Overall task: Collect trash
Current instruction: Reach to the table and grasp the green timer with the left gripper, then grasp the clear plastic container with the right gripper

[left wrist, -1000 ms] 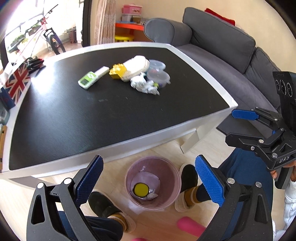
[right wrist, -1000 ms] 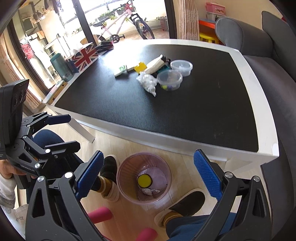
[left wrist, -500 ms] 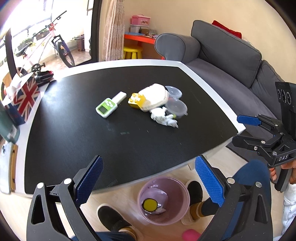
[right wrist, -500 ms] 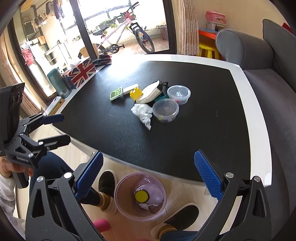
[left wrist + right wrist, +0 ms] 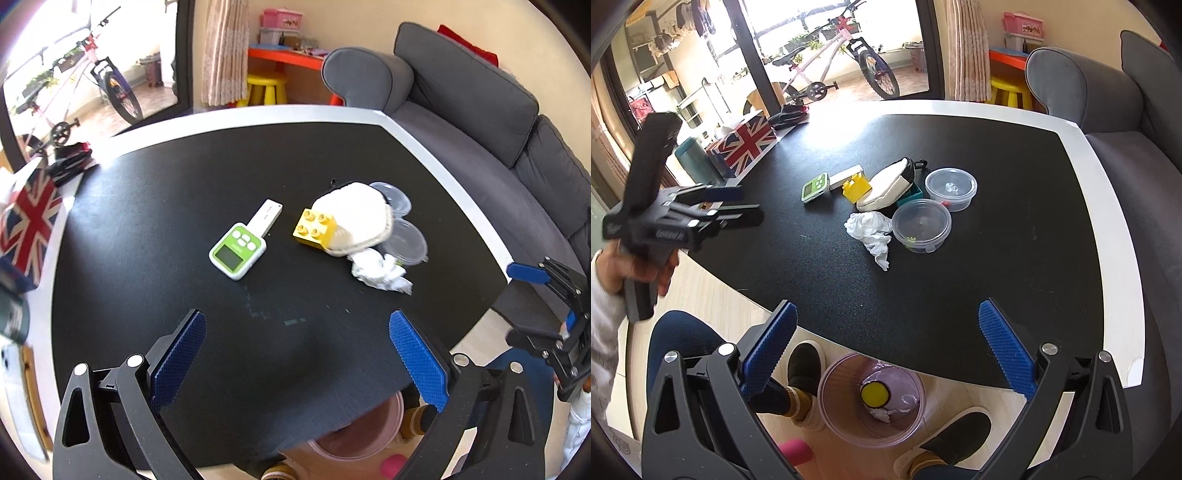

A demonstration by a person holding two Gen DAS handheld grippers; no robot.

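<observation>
Hovering with both grippers open over the bench, nothing held, the crumpled tissue not yet reached.

Left gripper (image 5: pixel 297 352) has its blue pads wide apart and empty above the near part of the black bench (image 5: pixel 147 206); right gripper (image 5: pixel 886 343) is likewise spread, poised at the bench's near edge with the pink bin (image 5: pixel 833 417) on the floor below it. Ahead lies the crumpled tissue (image 5: pixel 872 230), touching a clear tub (image 5: pixel 921 225) and just beside a white pouch (image 5: pixel 886 186) and a yellow brick (image 5: pixel 855 187). The tissue looks very light and soft, likely to squash flat, so I would pinch its bulky middle fold rather than the thin trailing tail, closing fully without nudging the tub.
</observation>
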